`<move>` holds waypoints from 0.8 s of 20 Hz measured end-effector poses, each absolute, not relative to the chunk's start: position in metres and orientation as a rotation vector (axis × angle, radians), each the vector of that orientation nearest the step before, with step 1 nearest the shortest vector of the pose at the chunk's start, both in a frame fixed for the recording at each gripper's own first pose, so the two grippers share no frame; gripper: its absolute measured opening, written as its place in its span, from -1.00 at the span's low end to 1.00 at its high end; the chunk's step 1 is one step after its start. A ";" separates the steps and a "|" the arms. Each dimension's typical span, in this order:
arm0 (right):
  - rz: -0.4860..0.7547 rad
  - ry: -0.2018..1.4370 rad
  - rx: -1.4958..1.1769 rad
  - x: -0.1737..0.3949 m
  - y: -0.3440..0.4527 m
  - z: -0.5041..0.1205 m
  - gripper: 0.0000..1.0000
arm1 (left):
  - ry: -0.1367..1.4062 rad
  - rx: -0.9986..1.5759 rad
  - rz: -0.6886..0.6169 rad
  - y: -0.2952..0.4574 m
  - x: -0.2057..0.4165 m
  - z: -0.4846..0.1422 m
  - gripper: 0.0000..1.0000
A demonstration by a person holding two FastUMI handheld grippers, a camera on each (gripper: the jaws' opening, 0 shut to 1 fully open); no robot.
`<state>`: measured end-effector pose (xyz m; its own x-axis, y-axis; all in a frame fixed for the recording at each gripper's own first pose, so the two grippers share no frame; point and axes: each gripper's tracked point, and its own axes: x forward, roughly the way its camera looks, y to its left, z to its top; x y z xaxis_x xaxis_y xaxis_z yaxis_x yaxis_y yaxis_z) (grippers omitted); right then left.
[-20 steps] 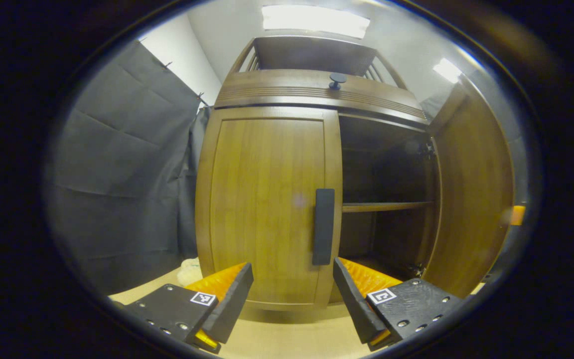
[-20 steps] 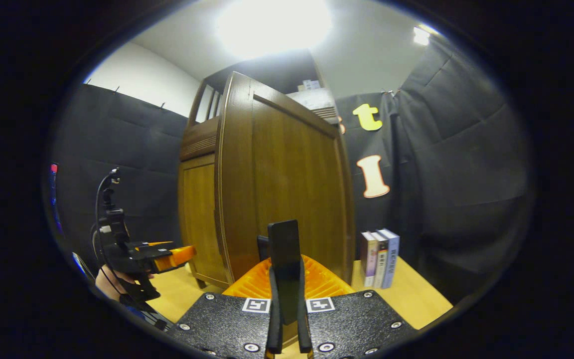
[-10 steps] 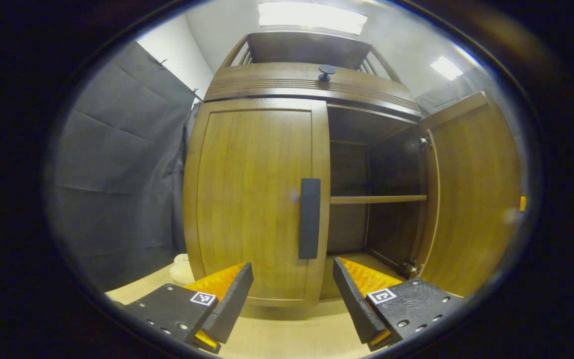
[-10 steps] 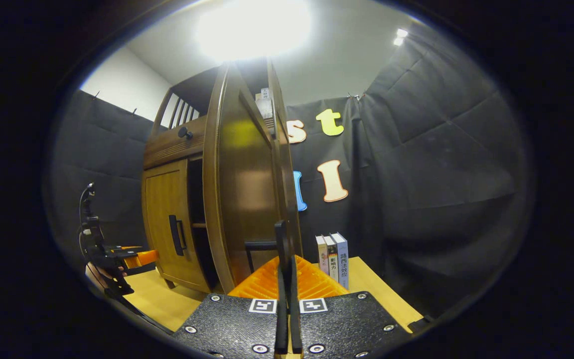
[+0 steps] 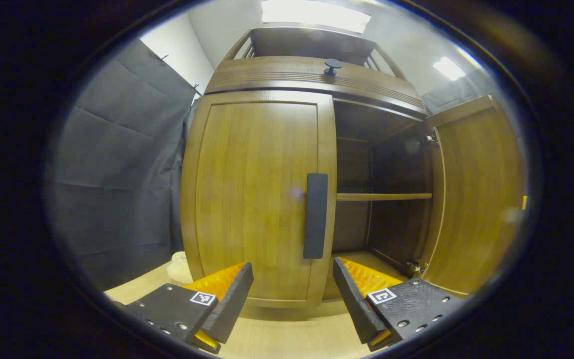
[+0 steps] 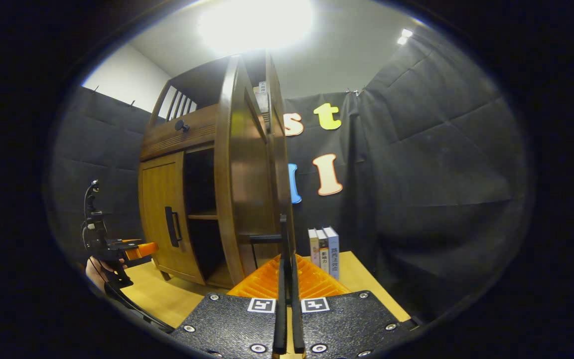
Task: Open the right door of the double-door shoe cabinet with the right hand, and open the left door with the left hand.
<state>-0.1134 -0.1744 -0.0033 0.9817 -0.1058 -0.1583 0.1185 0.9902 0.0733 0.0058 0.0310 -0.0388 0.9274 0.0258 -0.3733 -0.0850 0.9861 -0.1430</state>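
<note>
The brown wooden double-door shoe cabinet [image 5: 317, 80] is standing on the light wooden tabletop [image 5: 287, 339]. Its right door [image 5: 476, 199] is hanging wide open, exposing an inner shelf [image 5: 384, 197]; its left door [image 5: 257, 199] is sitting closed. The left gripper [image 5: 292, 294] is hovering with fingers released, apart from the left door's dark vertical handle [image 5: 315, 215]. The right gripper [image 6: 287, 319] is clenching its fingers on the right door's dark handle [image 6: 283, 234]. Three upright books [image 6: 324, 249] are standing near the black cloth wall [image 6: 441, 174], just beside the cabinet.
</note>
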 end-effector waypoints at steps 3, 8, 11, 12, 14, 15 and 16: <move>-0.191 0.150 0.089 -0.159 -0.202 0.010 -0.55 | 0.366 -0.137 0.063 0.032 0.006 -0.037 0.87; -0.238 0.172 0.143 -0.195 -0.196 0.014 0.60 | 0.342 -0.115 0.053 0.032 0.007 -0.033 0.87; -0.234 0.188 0.133 -0.212 -0.175 0.017 0.89 | 0.317 -0.120 0.036 0.030 0.010 -0.029 0.87; -0.228 0.185 0.120 -0.216 -0.165 0.022 0.82 | 0.307 -0.117 0.033 0.031 0.012 -0.027 0.78; -0.196 0.158 0.111 -0.219 -0.139 0.037 0.90 | 0.294 -0.097 0.029 0.032 0.017 -0.025 0.87; -0.179 0.142 0.121 -0.219 -0.128 0.046 0.89 | 0.291 -0.096 0.025 0.032 0.018 -0.024 0.87; -0.165 0.125 0.137 -0.220 -0.119 0.053 0.89 | 0.288 -0.104 0.020 0.031 0.019 -0.024 1.00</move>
